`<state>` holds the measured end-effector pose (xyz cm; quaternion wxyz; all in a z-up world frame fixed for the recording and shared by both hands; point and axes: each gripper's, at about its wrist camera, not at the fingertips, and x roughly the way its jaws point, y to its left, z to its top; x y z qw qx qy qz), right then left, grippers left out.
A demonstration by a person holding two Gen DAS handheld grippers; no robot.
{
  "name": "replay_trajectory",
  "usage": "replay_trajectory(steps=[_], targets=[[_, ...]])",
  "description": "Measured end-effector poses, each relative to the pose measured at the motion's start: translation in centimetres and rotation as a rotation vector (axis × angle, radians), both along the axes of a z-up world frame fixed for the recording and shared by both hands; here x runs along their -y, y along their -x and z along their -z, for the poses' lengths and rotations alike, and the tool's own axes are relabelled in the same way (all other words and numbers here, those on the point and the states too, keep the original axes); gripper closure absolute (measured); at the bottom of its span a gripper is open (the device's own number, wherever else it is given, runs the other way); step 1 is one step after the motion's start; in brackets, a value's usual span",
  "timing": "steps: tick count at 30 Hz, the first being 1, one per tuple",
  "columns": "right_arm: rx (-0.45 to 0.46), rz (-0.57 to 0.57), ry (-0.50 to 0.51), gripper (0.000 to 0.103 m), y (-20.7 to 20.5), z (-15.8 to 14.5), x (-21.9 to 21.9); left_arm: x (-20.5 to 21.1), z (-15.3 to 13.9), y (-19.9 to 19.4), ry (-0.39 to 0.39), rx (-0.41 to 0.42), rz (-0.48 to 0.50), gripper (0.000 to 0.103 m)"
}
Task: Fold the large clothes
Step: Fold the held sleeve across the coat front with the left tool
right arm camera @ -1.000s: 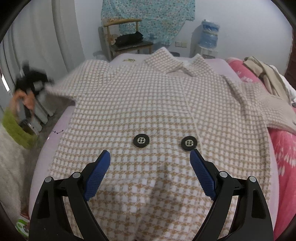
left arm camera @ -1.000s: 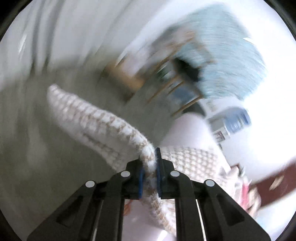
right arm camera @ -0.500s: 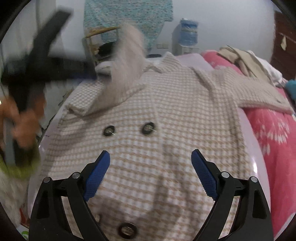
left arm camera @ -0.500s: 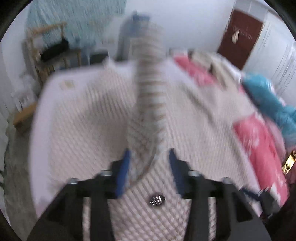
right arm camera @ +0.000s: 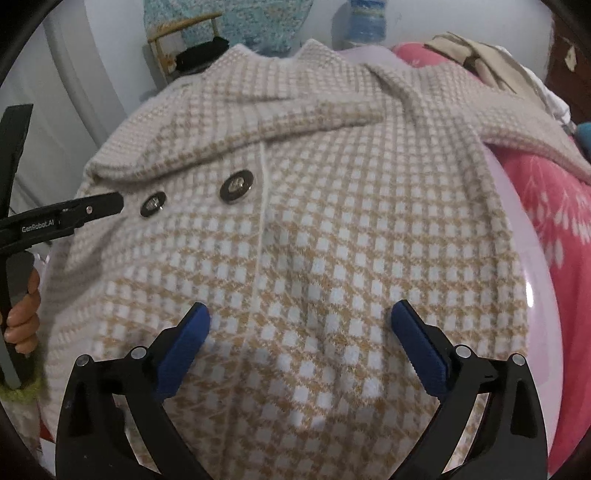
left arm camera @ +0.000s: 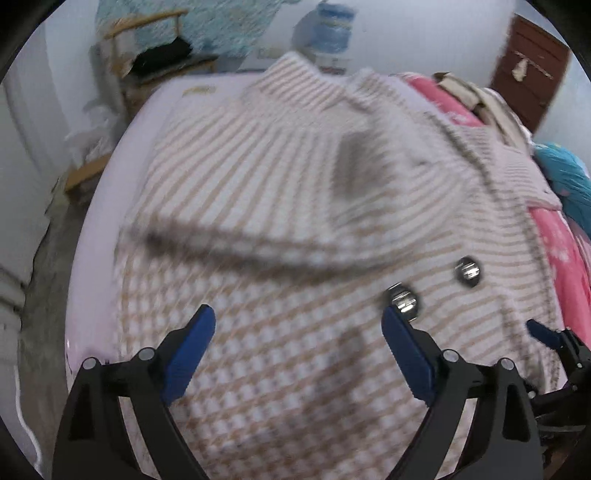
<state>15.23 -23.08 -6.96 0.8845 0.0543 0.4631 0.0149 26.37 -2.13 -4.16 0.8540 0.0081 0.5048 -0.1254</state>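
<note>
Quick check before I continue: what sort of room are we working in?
Most likely a home bedroom: the checked coat lies spread on a bed with a pink floral quilt, and a wooden chair stands by the far wall.

wooden chair, 11 o'clock, dark item on seat | water bottle, 12 o'clock | pink floral quilt, 3 o'clock | brown door, 2 o'clock
</note>
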Motion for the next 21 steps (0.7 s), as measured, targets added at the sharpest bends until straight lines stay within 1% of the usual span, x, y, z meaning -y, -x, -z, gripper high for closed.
replay_trajectory(steps=[1, 2, 3, 4, 5, 10, 14, 17, 21], targets=[[0.002, -0.006, 0.008, 0.008, 0.0, 0.0, -0.1, -0.4, 0.4, -0.1, 0.009, -0.013, -0.007, 0.013], [0.0, -0.008, 0.007, 0.008, 0.0, 0.1, -0.1, -0.7, 0.6, 0.0, 0.026, -0.007, -0.008, 0.013], [-0.002, -0.006, -0.001, 0.008, -0.1, 0.1, 0.0, -0.9, 0.5, 0.2, 0.041, 0.01, -0.008, 0.011], [-0.002, -0.005, -0.006, 0.008, -0.1, 0.1, 0.0, -1.2, 0.6, 0.2, 0.052, 0.009, -0.008, 0.007], [0.0, -0.004, -0.012, 0.008, -0.1, 0.2, 0.1, -1.3, 0.6, 0.3, 0.068, 0.011, -0.002, 0.006], [0.005, -0.012, 0.005, 0.008, -0.3, 0.2, 0.4, -2.3, 0.6, 0.4, 0.129, 0.026, -0.014, 0.006], [0.002, -0.01, 0.01, 0.008, -0.3, 0.4, 0.7, -3.3, 0.6, 0.6, 0.197, 0.038, -0.02, 0.006], [0.004, -0.003, 0.022, 0.008, 0.1, 0.4, -0.1, -3.3, 0.5, 0.6, 0.193, 0.035, -0.01, 0.006], [0.016, 0.001, 0.027, 0.008, 0.7, 0.4, -0.8, -2.5, 0.6, 0.5, 0.141, 0.029, -0.007, 0.006]])
